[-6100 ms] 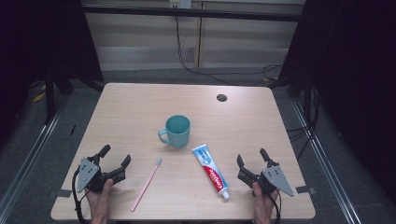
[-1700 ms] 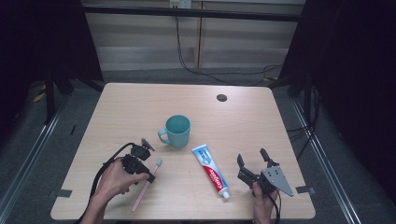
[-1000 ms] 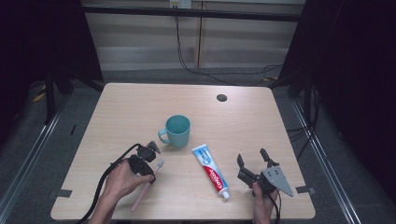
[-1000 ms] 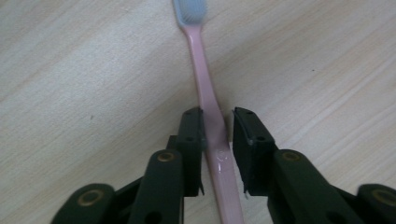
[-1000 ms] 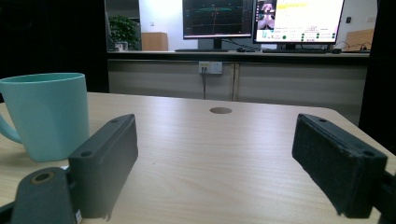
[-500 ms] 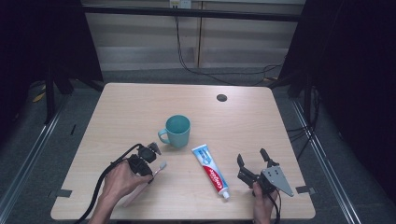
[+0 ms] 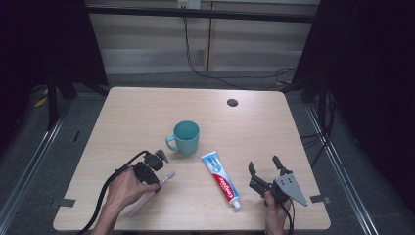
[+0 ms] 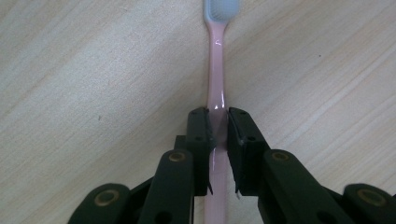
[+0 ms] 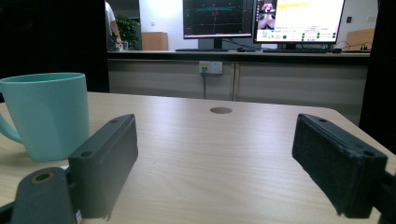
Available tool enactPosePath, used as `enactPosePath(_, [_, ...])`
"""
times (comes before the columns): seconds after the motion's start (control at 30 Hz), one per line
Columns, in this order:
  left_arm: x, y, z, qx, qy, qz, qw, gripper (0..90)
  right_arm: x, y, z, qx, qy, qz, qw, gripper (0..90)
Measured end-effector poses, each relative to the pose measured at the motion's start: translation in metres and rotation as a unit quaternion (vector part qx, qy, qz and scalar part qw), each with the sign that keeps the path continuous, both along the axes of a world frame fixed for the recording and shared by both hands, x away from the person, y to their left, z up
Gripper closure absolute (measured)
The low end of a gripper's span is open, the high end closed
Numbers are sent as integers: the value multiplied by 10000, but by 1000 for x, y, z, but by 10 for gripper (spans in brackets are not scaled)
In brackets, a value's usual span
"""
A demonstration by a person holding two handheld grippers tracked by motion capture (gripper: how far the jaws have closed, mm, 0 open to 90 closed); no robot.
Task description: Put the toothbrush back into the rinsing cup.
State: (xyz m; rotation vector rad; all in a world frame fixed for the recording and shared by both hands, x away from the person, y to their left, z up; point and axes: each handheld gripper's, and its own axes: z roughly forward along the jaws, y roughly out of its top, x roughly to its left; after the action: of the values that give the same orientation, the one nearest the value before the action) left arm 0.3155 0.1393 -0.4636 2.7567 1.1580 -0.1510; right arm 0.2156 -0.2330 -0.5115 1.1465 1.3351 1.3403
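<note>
Down on the table (image 7: 147, 112), the left gripper (image 8: 218, 122) is clamped on the pink toothbrush (image 8: 215, 65), and its jaws have just been closing, with the handle between them. From the left gripper view, the two black pads press the handle from either side, partway along its length. Beyond the jaw tips the handle runs straight ahead to the white bristle head at the far end; behind the tips, more of the handle passes back between the jaw arms. The toothbrush lies flat on the wood. In the high view, the left gripper (image 7: 152, 165) sits in the person's left hand (image 7: 125, 188), with the bristle end of the toothbrush (image 7: 166, 177) poking out past the jaws.

Over on the other side, the right gripper (image 7: 266, 172) rests near the table's front edge, jaws spread wide with nothing between them. Ahead of its left jaw stands the teal mug (image 9: 46, 114). The toothpaste tube (image 7: 221, 178) lies between the two grippers, off to the left of the right gripper's jaws and clear of them.
</note>
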Motion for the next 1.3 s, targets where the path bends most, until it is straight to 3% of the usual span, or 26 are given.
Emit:
enactPosePath(0.43, [-1, 5, 0, -159, 36, 14, 9999, 796, 0, 0, 0, 2, 1, 0, 10000, 135])
enactPosePath(0.67, [-2, 2, 0, -41, 38, 7, 10000, 796, 0, 0, 0, 0, 2, -8, 10000, 135])
enactPosePath(1.03, [-3, 5, 1, -185, 40, -14, 9998, 798, 0, 0, 0, 7, 8, -6, 10000, 135])
enactPosePath(1.1, [-4, 5, 5, -333, 7, -44, 9994, 840, 0, 0, 0, 6, 5, -5, 10000, 135])
enactPosePath(1.3, [-5, 1, 5, -145, 1, -140, 9998, 842, 0, 0, 0, 8, 4, -4, 10000, 135])
